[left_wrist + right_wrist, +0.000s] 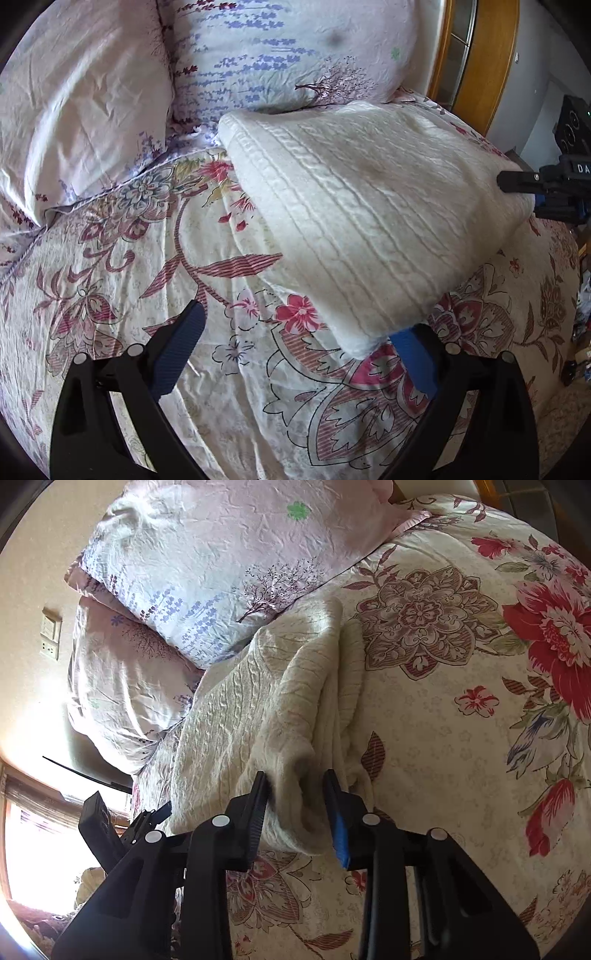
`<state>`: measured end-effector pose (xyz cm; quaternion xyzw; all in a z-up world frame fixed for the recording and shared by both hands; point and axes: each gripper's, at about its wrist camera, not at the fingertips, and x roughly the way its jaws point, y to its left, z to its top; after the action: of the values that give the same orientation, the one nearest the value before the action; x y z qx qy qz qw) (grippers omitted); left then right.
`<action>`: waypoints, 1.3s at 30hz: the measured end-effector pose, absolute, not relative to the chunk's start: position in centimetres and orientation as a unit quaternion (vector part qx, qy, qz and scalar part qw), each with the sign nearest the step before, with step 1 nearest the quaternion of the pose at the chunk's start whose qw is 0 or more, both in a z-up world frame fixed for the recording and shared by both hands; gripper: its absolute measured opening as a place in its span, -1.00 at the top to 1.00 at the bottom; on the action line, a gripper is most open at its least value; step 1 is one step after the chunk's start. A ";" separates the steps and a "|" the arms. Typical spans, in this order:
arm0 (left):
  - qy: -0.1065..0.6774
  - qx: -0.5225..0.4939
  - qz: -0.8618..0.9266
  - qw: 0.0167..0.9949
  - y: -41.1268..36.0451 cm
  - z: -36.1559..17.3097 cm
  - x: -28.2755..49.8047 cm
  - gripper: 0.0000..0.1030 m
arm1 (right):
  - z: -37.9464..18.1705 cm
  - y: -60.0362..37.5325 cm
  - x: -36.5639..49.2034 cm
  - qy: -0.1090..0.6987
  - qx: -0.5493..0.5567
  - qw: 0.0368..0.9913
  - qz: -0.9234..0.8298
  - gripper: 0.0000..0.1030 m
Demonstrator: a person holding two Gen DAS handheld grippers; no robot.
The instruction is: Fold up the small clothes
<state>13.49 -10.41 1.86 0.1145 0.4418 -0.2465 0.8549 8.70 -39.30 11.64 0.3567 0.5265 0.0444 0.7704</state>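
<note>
A white cable-knit sweater lies folded on the floral bedspread, its far edge against the pillows. My left gripper stands open over the bedspread, just before the sweater's near corner. That corner drapes over the tip of its right blue finger; nothing lies between the jaws. At the sweater's right edge my right gripper holds the cloth. In the right wrist view a thick bunched fold of the sweater fills the gap of the right gripper, touching both pads.
Two lilac-print pillows lie at the head of the bed. A wooden headboard rises at the back right. The bed's edge and a cluttered floor are on the right. A wall socket and a bright window show on the left.
</note>
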 end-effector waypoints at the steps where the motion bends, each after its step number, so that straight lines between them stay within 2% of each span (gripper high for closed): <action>1: 0.443 0.112 -0.246 0.855 -10.3 1.8 13.5 -0.87 | 11.6 -39.4 8.7 0.527 0.357 0.770 0.045 0.36; 9: 0.446 0.114 -0.244 0.853 -10.5 1.7 13.4 -0.88 | 11.0 -39.4 8.7 0.534 0.360 0.764 0.041 0.36; 12: 0.447 0.115 -0.243 0.853 -10.5 1.8 13.4 -0.88 | 11.9 -39.2 8.7 0.520 0.339 0.784 0.033 0.82; 16: 0.444 0.116 -0.243 0.855 -10.5 2.0 13.4 -0.88 | 13.6 -39.7 8.7 0.495 0.326 0.805 0.018 0.85; 20: 0.465 0.102 -0.239 0.847 -10.0 1.1 13.8 -0.89 | 11.4 -39.8 8.6 0.529 0.322 0.785 0.000 0.86; 24: 0.466 0.101 -0.237 0.846 -9.8 0.7 13.7 -0.92 | 9.7 -40.3 8.2 0.527 0.351 0.774 -0.004 0.85; 26: 0.472 0.093 -0.246 0.841 -9.5 0.8 13.8 -0.92 | 9.8 -40.5 8.3 0.529 0.352 0.772 0.002 0.81; 27: 0.477 0.084 -0.254 0.838 -9.1 1.0 13.9 -0.91 | 9.9 -40.7 8.2 0.529 0.356 0.770 0.006 0.70; 28: 0.480 0.073 -0.262 0.834 -8.5 1.2 13.8 -0.91 | 10.1 -40.9 8.2 0.526 0.361 0.770 0.007 0.49; 30: 0.484 0.053 -0.276 0.829 -7.2 1.7 13.8 -0.91 | 10.6 -41.5 8.0 0.520 0.373 0.769 0.008 0.20; 31: 0.484 0.043 -0.285 0.826 -6.6 2.0 13.8 -0.91 | 10.8 -41.9 8.0 0.516 0.379 0.768 0.007 0.11; 34: 0.474 0.020 -0.299 0.828 -5.0 3.0 13.6 -0.91 | 11.3 -43.2 8.3 0.498 0.404 0.767 0.003 0.00; 39: 0.463 -0.068 -0.291 0.834 -2.7 4.6 15.4 -0.91 | 12.1 -44.7 10.7 0.484 0.406 0.775 -0.005 -0.01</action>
<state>15.44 -2.67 4.63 -0.0677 0.4630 -0.2911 0.8345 10.68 -44.67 12.11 0.4063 0.4837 -0.0046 0.7752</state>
